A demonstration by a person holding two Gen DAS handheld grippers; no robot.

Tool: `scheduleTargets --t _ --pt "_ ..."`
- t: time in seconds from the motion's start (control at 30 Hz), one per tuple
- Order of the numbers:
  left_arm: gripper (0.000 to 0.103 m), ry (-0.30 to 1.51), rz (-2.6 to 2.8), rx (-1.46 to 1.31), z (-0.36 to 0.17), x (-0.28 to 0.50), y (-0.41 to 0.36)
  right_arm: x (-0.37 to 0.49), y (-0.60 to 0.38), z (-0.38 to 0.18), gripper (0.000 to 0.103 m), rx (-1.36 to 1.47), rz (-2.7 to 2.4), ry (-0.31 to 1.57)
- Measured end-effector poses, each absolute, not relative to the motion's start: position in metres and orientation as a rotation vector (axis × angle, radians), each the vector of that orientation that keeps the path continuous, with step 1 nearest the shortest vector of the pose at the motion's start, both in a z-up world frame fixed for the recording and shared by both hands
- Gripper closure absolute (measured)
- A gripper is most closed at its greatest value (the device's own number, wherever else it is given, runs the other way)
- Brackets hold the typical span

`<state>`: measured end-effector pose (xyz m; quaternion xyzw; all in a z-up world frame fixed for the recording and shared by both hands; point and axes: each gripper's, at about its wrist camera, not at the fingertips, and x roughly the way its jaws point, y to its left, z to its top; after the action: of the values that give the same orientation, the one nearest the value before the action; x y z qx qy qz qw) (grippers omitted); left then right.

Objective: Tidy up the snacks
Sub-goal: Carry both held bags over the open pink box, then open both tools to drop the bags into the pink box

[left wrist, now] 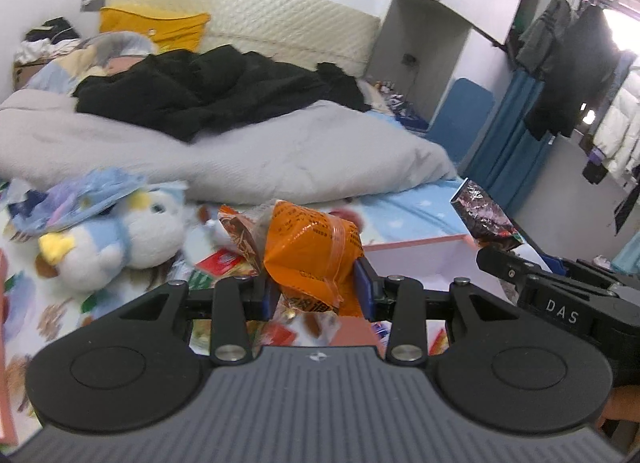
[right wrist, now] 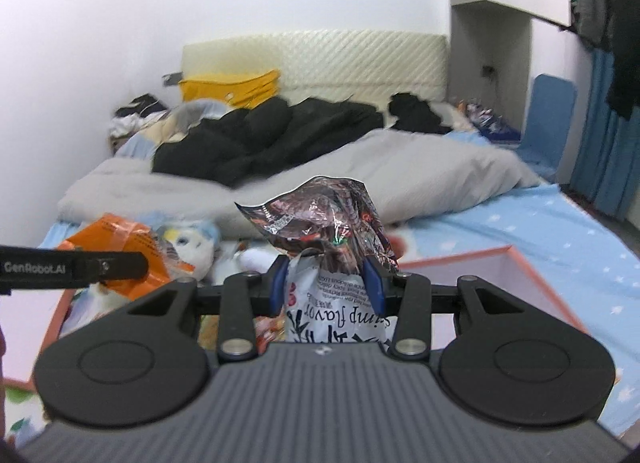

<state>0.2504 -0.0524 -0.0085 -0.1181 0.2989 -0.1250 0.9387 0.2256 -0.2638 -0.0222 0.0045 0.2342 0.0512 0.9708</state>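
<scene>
Currently, both units are loaded above the bed; details follow.

Left gripper (left wrist: 316,275): blue-padded fingers (left wrist: 362,283) pressed against both sides of an orange snack packet (left wrist: 310,253); the packet is pinched and carried clear of the sheet.
Orange snack packet: crumpled, banded with clear tape, printed text on the side; seen from the right wrist camera at the far left, partly behind the left unit's black arm.
Right gripper (right wrist: 328,283): blue fingers (right wrist: 374,283) closed on the neck of a shrimp-flavor snack bag (right wrist: 328,223); the bag is held upright-tilted, foil top flared above the fingers, white printed body below them.
Shrimp-flavor snack bag: from the left wrist camera its dark foil end shows at the right, above the right unit.
Pink box (right wrist: 500,279): open, pale interior, salmon rim; positioned just below and beyond both grippers on the bed.
Plush toy (left wrist: 116,231): blue and white, lying on the patterned sheet left of the orange packet.
Loose wrappers (left wrist: 218,261): red and green packets on the sheet beneath the left gripper.
Grey duvet (left wrist: 280,143): bunched across the bed, black clothing (left wrist: 208,91) piled on it.
Headboard (right wrist: 320,59): cream, quilted, against the wall.
</scene>
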Motion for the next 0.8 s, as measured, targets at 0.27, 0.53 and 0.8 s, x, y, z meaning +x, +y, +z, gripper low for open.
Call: scheduleTargets --t 0.27,0.53,0.8 --pt "0.06 0.652 -0.322 -0.214 -0.011 0.28 -0.104 0.236 -0.318 -0.033 0.06 0.031 0.015 0.524" --pt "0.059 0.76 -0.362 -0.16 -0.048 0.303 -0.156 0.24 -0.355 -0.081 0.06 0.062 -0.053 0.627" --pt "0.059 0.858 -0.362 -0.117 -0.089 0.313 -0.185 0.242 -0.377 -0.122 0.06 0.094 -0.073 0.713"
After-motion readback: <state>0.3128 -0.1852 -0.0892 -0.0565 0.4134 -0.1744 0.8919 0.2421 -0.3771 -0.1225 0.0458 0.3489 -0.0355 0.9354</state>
